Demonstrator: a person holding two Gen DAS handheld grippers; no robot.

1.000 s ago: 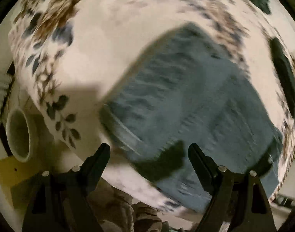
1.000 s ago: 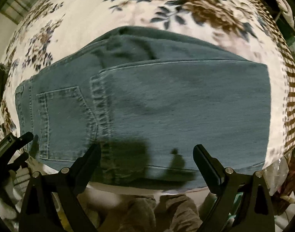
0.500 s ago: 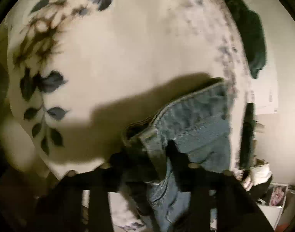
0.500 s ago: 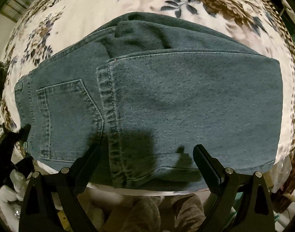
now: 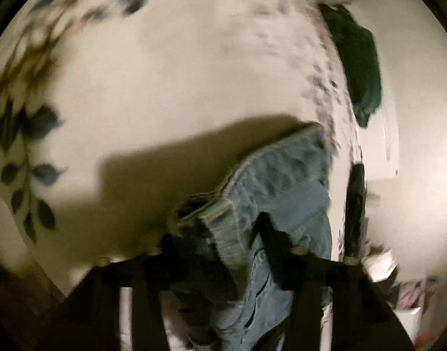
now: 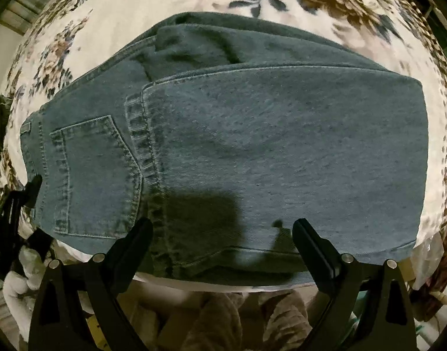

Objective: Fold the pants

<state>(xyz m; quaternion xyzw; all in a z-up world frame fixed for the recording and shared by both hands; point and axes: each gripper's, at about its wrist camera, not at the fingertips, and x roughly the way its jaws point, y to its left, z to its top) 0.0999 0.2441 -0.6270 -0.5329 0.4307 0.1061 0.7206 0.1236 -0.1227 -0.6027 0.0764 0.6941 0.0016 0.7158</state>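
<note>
On the floral bed [image 6: 86, 44] the folded pants [image 6: 282, 152] lie flat; the left tool [image 5: 223, 234], spread 1 second ago, now pinches their waistband corner, the right tool [image 6: 223, 234] spread above, readying the next fold.

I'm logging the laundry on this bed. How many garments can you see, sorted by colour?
Blue: 1, the jeans, pinched at the waistband by the left gripper.
Dark green: 1, a garment lying at the far edge of the floral bedspread.
Total: 2.
The right gripper holds nothing.
</note>
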